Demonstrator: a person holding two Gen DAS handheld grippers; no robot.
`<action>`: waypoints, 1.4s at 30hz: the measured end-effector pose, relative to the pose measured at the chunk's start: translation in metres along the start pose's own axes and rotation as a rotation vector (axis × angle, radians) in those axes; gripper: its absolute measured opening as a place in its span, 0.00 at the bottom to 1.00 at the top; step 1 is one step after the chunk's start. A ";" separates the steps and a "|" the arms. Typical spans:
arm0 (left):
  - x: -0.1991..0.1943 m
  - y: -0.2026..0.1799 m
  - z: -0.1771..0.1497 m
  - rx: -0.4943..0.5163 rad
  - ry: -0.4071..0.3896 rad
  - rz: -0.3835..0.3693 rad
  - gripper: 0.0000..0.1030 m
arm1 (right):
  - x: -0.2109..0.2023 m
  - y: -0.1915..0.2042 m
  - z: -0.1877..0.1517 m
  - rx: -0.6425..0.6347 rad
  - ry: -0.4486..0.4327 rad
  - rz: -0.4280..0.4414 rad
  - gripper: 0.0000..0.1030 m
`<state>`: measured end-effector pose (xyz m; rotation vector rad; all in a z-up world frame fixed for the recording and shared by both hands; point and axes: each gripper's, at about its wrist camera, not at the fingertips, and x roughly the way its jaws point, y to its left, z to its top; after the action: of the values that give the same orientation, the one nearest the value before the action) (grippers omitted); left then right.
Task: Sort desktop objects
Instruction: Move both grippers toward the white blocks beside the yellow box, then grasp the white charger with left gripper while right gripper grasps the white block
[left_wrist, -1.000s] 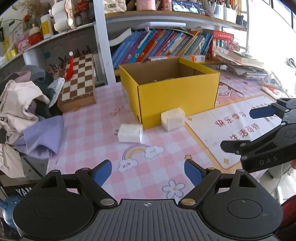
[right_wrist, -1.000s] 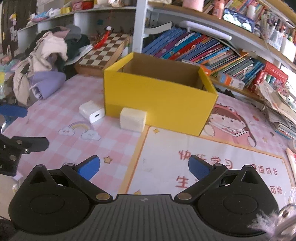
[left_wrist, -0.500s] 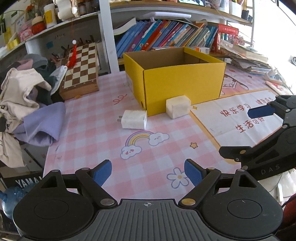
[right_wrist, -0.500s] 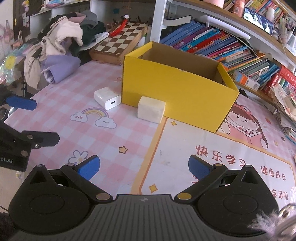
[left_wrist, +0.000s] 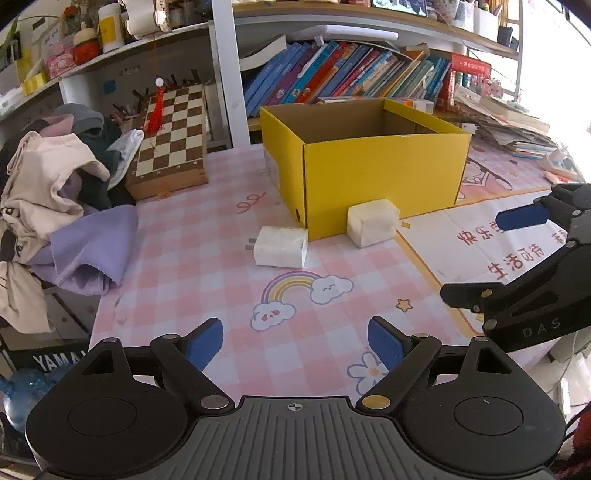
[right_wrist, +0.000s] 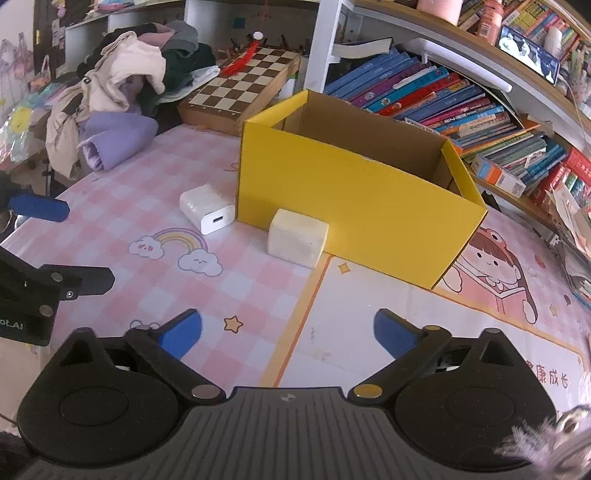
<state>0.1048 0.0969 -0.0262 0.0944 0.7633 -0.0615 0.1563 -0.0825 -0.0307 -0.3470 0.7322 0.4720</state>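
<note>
A yellow cardboard box (left_wrist: 380, 177) (right_wrist: 343, 210) stands open-topped on the pink checked mat. A white charger plug (left_wrist: 281, 246) (right_wrist: 207, 209) lies by the box's near left corner. A cream block (left_wrist: 373, 222) (right_wrist: 297, 237) sits against the box's front wall. My left gripper (left_wrist: 295, 341) hovers open over the mat, well short of the charger, with nothing between its fingers. My right gripper (right_wrist: 288, 332) is open too, empty, short of the block. Each gripper shows at the edge of the other's view.
A chessboard case (left_wrist: 170, 140) lies behind the charger on the left. A pile of clothes (left_wrist: 55, 206) spills over the table's left edge. Shelves of books (left_wrist: 343, 74) run behind the box. Loose papers (left_wrist: 509, 129) are stacked at the far right.
Both grippers have pulled back and risen from the box, so the box, charger and block look smaller. Both stayed open. The objects have not moved.
</note>
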 end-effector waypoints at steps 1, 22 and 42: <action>0.002 0.000 0.001 -0.001 0.000 0.002 0.85 | 0.001 -0.001 0.000 0.007 0.003 0.004 0.93; 0.058 0.004 0.027 0.006 0.045 0.033 0.84 | 0.059 -0.027 0.033 0.044 0.055 0.075 0.87; 0.125 0.015 0.053 0.039 0.098 0.036 0.82 | 0.132 -0.037 0.077 0.201 0.171 0.169 0.87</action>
<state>0.2326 0.1032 -0.0740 0.1495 0.8581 -0.0375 0.3041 -0.0404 -0.0653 -0.1374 0.9722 0.5276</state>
